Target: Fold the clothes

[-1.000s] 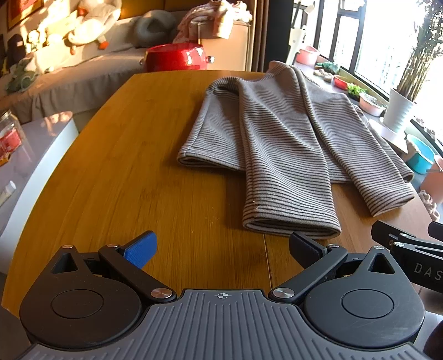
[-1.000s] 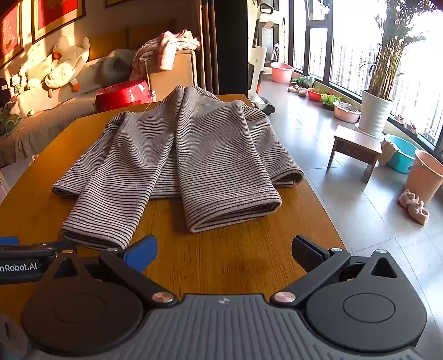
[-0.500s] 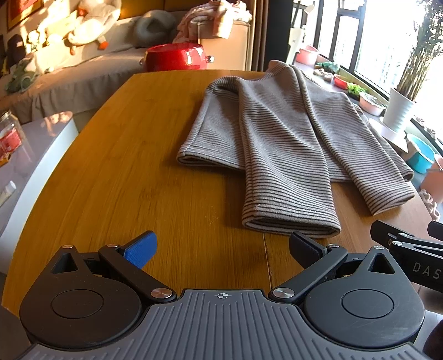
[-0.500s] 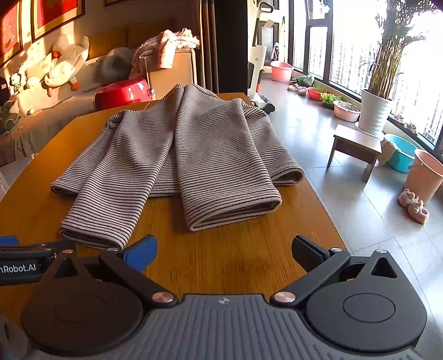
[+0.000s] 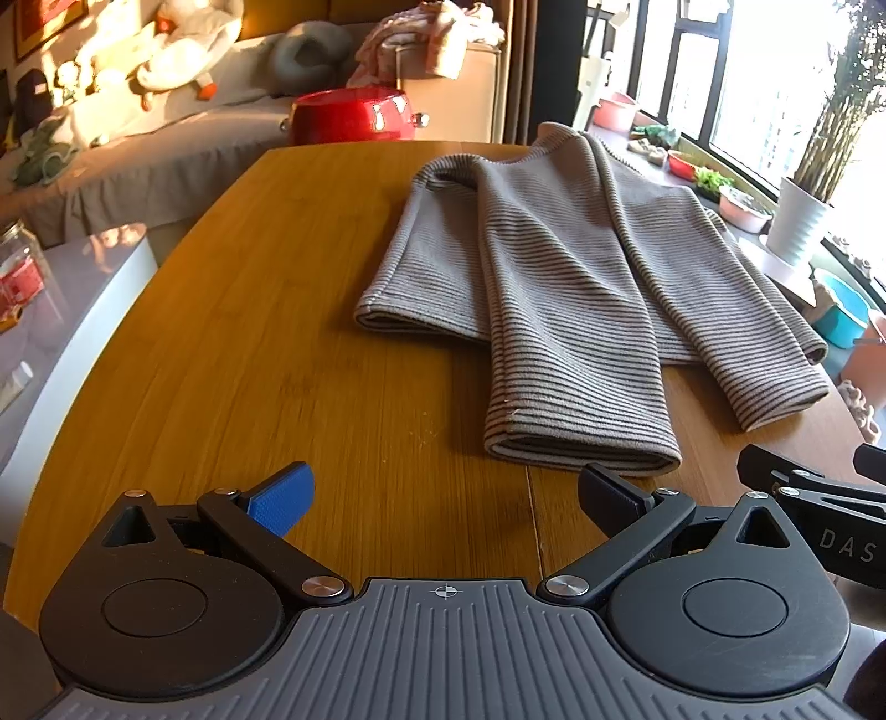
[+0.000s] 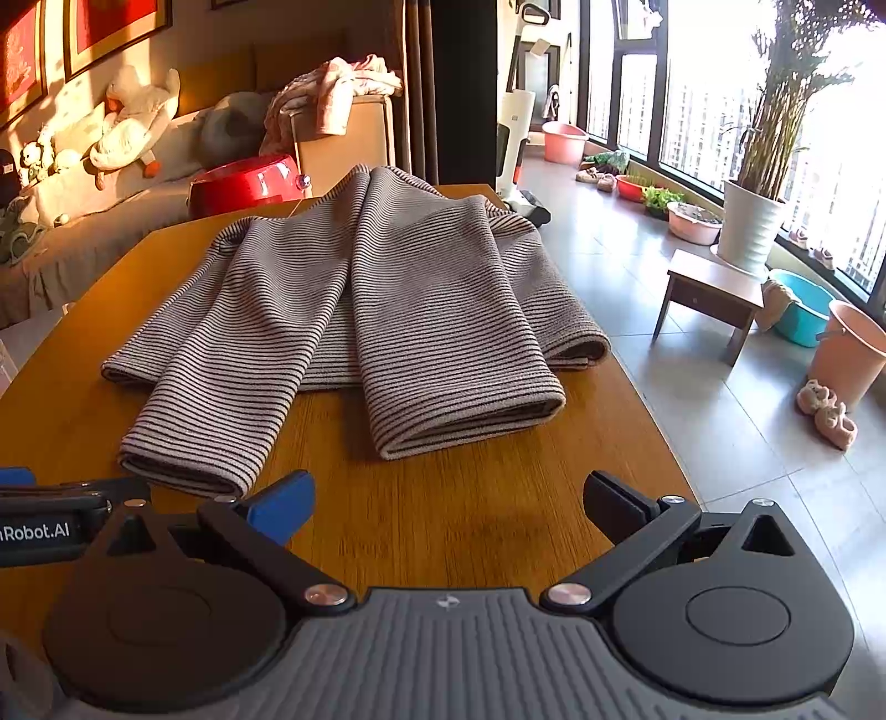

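A grey striped sweater lies flat on the wooden table, both sleeves folded over the body with cuffs pointing toward me. It also shows in the right wrist view. My left gripper is open and empty, just short of the left sleeve cuff. My right gripper is open and empty, a little short of the right sleeve cuff. Each gripper shows at the edge of the other's view.
A red pot stands beyond the table's far edge. A sofa with plush toys is at the back left. To the right are a small stool, a potted plant and plastic basins on the floor.
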The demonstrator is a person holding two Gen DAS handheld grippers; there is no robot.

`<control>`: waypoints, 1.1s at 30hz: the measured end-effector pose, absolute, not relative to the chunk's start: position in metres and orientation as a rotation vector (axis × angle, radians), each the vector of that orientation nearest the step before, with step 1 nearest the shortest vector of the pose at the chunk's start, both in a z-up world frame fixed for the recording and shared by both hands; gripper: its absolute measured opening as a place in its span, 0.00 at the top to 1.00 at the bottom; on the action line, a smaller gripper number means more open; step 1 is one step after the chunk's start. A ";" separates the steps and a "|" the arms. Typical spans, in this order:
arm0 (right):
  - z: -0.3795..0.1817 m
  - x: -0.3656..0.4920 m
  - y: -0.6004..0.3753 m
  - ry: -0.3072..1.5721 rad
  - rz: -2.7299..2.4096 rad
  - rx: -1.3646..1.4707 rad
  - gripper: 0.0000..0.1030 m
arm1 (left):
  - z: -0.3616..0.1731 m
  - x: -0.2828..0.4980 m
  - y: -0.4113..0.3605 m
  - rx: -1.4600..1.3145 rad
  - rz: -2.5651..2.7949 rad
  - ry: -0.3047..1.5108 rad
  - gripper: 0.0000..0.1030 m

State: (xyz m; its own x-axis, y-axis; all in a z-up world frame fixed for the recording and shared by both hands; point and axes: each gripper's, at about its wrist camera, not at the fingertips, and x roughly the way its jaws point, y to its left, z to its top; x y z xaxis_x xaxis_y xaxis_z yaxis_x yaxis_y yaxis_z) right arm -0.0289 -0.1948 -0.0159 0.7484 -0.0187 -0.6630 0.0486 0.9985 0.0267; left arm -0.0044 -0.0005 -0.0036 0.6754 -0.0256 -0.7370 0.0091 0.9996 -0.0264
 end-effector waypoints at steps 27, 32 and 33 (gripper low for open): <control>-0.020 -0.027 -0.195 0.741 -0.038 0.044 0.00 | -0.005 -0.005 0.001 -0.024 -0.017 0.833 0.00; -0.021 -0.026 -0.196 0.745 -0.040 0.046 0.00 | -0.005 -0.005 0.001 -0.022 -0.017 0.833 0.00; -0.021 -0.026 -0.196 0.746 -0.041 0.047 0.00 | -0.005 -0.005 0.001 -0.022 -0.017 0.834 0.00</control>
State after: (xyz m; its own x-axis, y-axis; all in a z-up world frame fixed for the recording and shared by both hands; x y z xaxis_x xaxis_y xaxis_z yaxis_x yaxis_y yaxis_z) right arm -0.0256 -0.1958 -0.0210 0.7339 -0.0201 -0.6790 0.0536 0.9982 0.0283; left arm -0.0047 0.0010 -0.0048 0.6722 -0.0233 -0.7400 0.0061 0.9996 -0.0259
